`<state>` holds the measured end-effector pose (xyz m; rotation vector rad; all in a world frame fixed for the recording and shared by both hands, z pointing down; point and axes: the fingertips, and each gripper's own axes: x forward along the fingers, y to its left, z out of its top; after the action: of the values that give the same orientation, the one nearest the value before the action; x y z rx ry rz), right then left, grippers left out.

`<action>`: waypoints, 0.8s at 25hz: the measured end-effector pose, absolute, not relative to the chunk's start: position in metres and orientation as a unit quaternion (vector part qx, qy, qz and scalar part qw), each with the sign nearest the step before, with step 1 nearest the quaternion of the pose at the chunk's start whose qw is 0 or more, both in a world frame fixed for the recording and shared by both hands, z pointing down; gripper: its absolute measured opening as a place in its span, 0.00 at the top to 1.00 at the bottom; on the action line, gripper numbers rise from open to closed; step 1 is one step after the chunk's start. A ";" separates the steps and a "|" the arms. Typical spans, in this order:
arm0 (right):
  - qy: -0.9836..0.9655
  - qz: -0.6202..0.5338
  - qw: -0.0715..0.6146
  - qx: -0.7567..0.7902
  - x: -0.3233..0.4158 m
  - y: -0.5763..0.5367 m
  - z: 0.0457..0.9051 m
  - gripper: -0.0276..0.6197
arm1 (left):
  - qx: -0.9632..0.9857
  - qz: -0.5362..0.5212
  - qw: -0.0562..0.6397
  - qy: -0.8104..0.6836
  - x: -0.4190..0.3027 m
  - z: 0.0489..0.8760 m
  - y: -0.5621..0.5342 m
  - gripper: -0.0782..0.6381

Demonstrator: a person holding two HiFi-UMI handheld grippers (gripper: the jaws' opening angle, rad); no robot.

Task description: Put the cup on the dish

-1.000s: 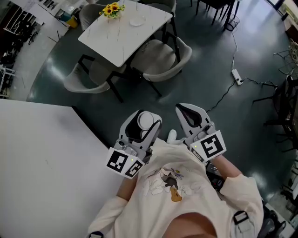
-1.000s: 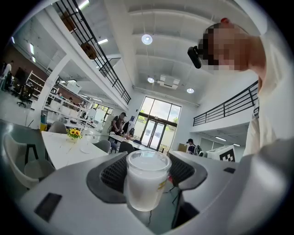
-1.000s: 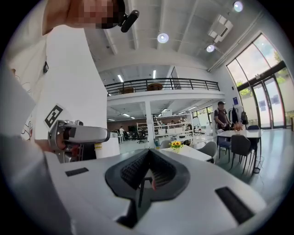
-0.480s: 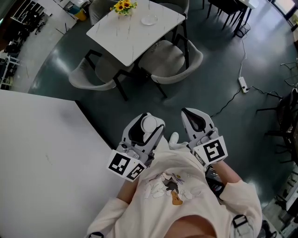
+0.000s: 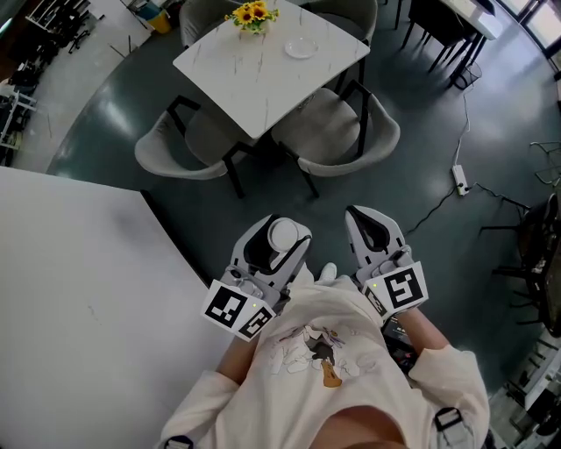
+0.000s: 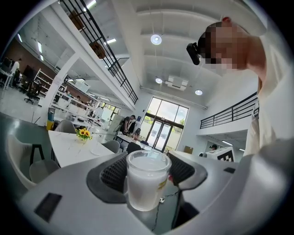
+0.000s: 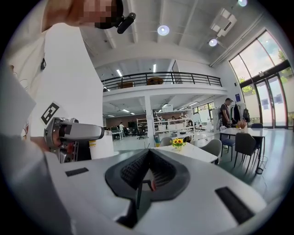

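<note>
Grips a frosted white cylindrical plastic cup upright in the left gripper, ribbed black pads pressed against its smooth sides. Holds the right gripper just beside it, jaws closed together on nothing. Stands beside a broad matte white tabletop at the left, over a glossy dark floor. Faces two rounded grey shell chairs tucked against a square white marble-look table. Finds there a small round white dish near yellow sunflowers, well apart from the cup.
</note>
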<state>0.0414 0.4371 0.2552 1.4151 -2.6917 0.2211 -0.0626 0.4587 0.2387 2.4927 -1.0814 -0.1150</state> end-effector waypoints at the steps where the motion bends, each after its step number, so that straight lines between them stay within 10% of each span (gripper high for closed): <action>1: -0.882 0.072 0.047 0.464 0.037 0.429 0.255 0.95 | 0.897 -0.042 0.209 -0.387 -0.067 0.239 0.450 0.50; 20: -0.870 0.073 0.049 0.485 -0.062 0.311 0.260 0.95 | 0.911 -0.052 0.209 -0.351 -0.153 0.246 0.339 0.50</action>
<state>-0.0621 0.3107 0.2600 1.4779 -2.6525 0.2227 -0.1533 0.3388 0.2458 2.5340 -0.9764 -0.1455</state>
